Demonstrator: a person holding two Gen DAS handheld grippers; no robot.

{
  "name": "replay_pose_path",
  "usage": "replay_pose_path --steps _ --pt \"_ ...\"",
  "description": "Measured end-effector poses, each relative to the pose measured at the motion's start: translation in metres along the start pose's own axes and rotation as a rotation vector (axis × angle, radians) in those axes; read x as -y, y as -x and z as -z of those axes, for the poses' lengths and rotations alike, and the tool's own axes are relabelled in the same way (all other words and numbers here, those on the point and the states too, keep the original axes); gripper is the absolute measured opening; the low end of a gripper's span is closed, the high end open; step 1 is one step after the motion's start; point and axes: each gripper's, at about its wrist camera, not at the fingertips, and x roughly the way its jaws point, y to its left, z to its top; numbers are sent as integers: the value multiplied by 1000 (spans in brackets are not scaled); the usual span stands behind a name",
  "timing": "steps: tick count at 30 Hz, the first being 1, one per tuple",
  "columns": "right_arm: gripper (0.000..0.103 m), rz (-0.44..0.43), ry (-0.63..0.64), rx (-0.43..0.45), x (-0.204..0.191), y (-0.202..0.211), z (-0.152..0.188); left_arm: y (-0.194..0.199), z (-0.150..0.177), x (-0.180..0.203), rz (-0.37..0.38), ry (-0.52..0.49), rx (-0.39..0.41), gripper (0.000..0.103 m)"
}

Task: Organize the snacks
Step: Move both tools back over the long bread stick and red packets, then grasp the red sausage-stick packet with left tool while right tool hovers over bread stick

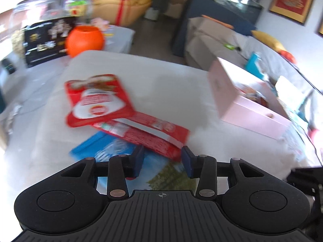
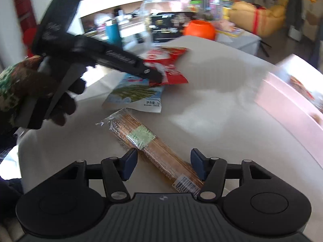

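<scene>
White cloth covers the big table, and a busy living room sits behind it. Near the table's right edge stands a pink box with its lid up, probably so snacks can go in. Toward the left side lies a pile: a red bag on a red pack, on a blue bag. The left gripper has its jaws apart around the red pack's near end, not squeezing it yet. Near the front edge, the right gripper sits with jaws apart around a long cracker pack, ready to pinch it.
</scene>
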Motion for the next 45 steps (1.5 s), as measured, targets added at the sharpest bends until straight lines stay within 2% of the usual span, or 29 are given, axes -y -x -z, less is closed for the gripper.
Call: replay_pose_path --steps 4,7,12,14,17,22,26,30,32,34,38,42,45 --pt "58 68 -82 10 32 11 10 0 1 4 69 14 -17 44" --pt "58 146 -157 24 56 22 21 9 1 -3 36 53 4 44" --pt "59 219 -319 60 96 25 36 20 -10 -39 -19 249 59 44" --pt "67 221 -369 74 105 24 43 22 -15 -50 -62 300 94 44" --pt "72 241 -376 109 110 19 47 15 -23 -56 -105 324 113 44" --pt "74 307 -307 135 96 12 50 -19 -37 -40 -172 241 72 44" --pt "76 339 -274 135 88 10 49 -38 -41 -14 -226 99 72 45" --pt "77 326 -294 144 92 13 52 -42 -36 7 -204 9 65 45" --pt "77 332 -287 144 90 12 53 -41 -34 11 -160 -5 57 45" --pt "78 335 -282 143 89 12 53 -33 -32 11 -119 16 55 44" --pt "79 335 -286 145 89 13 53 -13 -30 1 -126 94 53 44" --pt "80 340 -287 145 88 13 53 0 -25 -29 -101 274 22 44" --pt "81 339 -286 145 88 12 53 -7 -28 -42 -145 325 26 44"
